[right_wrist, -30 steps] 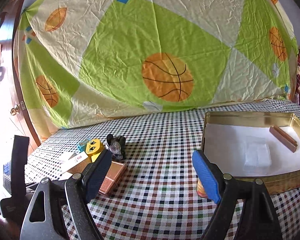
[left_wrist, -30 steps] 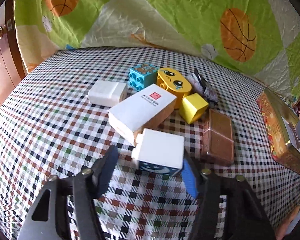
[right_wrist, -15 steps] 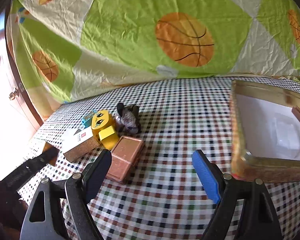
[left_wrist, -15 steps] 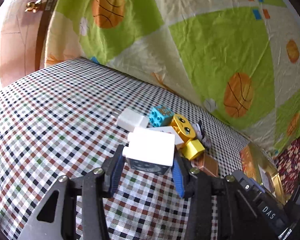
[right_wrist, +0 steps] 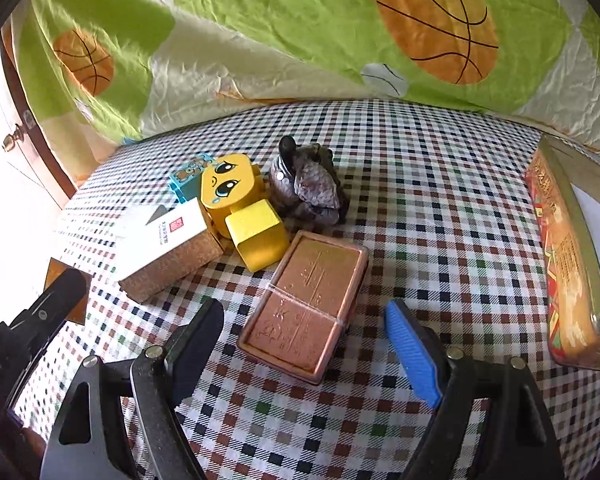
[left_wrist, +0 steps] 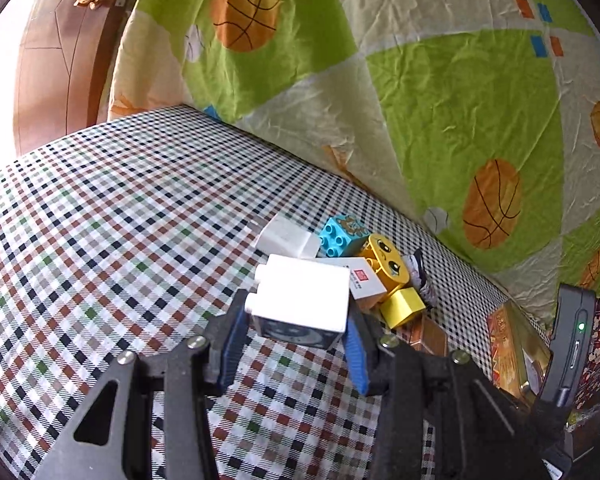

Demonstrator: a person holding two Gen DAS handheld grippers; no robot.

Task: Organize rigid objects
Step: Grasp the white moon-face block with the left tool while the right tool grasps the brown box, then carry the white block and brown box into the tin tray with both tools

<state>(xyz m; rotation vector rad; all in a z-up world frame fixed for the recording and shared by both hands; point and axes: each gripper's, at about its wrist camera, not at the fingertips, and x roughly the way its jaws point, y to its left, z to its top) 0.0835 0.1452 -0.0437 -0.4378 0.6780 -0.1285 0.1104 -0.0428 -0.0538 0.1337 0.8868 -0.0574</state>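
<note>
Nearest in the left wrist view, the left gripper (left_wrist: pixel 296 344) pinched a white block (left_wrist: pixel 302 294) between its pads, holding it clear above the checked worktop (left_wrist: pixel 112 216). The block appeared to be seated squarely, studs pointing left; carrying it level and slowly toward the gold tin (right_wrist: pixel 564 264) at the right edge would probably keep it from twisting in the grip. Letting go only once it was low inside the tin would likely avoid a bounce.

In the right wrist view, the right gripper (right_wrist: pixel 304 344) was spread wide and held nothing, its pads flanking a copper-coloured flat case (right_wrist: pixel 306 304) that lay on the cloth just ahead. For a sound grasp, I judged it should close across the case's narrow width, low enough to catch the sides rather than the lid edge.

Counting outward from the case: one small yellow cube (right_wrist: pixel 258 234) just beyond it, touching one yellow face block (right_wrist: pixel 228 188); one white-topped carton with a red seal (right_wrist: pixel 168 244) to their left; one grey crumpled toy (right_wrist: pixel 306 184) to their right. Farther still sat one blue studded brick (left_wrist: pixel 342 236) and one more white block (left_wrist: pixel 286 238) on the worktop, making two white blocks in all. Behind everything hung a green basketball-print sheet (right_wrist: pixel 300 20).
</note>
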